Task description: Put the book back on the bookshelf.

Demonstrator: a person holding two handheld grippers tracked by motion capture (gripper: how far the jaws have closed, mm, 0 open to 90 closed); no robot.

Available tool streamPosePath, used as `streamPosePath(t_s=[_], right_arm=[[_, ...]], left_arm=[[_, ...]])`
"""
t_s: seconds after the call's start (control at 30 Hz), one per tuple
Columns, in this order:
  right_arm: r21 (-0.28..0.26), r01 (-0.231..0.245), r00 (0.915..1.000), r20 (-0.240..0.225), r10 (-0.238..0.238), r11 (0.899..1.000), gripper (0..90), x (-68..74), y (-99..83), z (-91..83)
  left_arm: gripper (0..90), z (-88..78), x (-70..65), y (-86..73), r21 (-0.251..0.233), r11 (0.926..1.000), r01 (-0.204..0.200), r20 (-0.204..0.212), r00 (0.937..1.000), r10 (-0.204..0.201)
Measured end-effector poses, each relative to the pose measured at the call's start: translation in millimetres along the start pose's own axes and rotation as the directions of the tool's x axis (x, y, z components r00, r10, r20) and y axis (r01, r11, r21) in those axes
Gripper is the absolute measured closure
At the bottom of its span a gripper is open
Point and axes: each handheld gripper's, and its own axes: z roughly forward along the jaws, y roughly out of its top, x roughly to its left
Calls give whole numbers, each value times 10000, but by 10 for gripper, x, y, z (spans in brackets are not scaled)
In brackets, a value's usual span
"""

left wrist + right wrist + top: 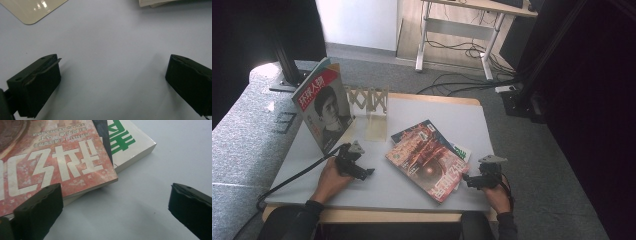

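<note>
A stack of magazines lies flat at the table's middle right. A red-covered magazine [428,161] [50,162] is on top, over a dark blue one [414,130] [102,135] and a white one with green print [462,151] [127,142]. Another magazine [324,107] with a portrait cover stands upright, leaning at the left of a wooden rack [369,102]. My left gripper [362,172] [113,62] hovers open over bare table, left of the stack. My right gripper [469,181] [115,188] is open at the stack's near right corner, one jaw beside the red cover's edge.
The rack's cream base plate [376,131] [32,10] lies behind the left gripper. A grey mat [377,190] covers the wooden table. Cables, a desk frame and black stands are on the floor beyond the table's far edge.
</note>
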Motion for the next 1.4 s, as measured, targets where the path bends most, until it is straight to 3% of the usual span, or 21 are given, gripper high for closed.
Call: streamPosePath(t_s=[0.27, 0.37, 0.6, 1.03, 1.13, 1.4], right_arm=[[-50, -159, 9999, -34, 159, 9999, 0, -27, 62, 9], [-205, -248, 9994, 237, 253, 9995, 6, -27, 107, 19], [-122, -203, 9994, 266, 206, 9997, 6, -27, 189, 66], [-132, -179, 9996, 236, 182, 9998, 42, 3, 21, -43], [-270, -353, 9991, 241, 360, 9990, 26, -9, 17, -28], [-118, -296, 9980, 560, 302, 9995, 0, 1, 53, 8]], left_arm=[[0, 0, 0, 0, -4, 10000, 5, 0, 10000, -5], [0, 0, 0, 0, -1, 10000, 5, -1, 10000, -5], [0, 0, 0, 1, 2, 10000, 6, 3, 10000, -6], [0, -1, 1, 1, 9, 10000, 0, 2, 10000, 0], [0, 0, 1, 1, 3, 10000, 4, 2, 10000, -4], [0, 0, 0, 1, -1, 10000, 12, 2, 10000, -12]])
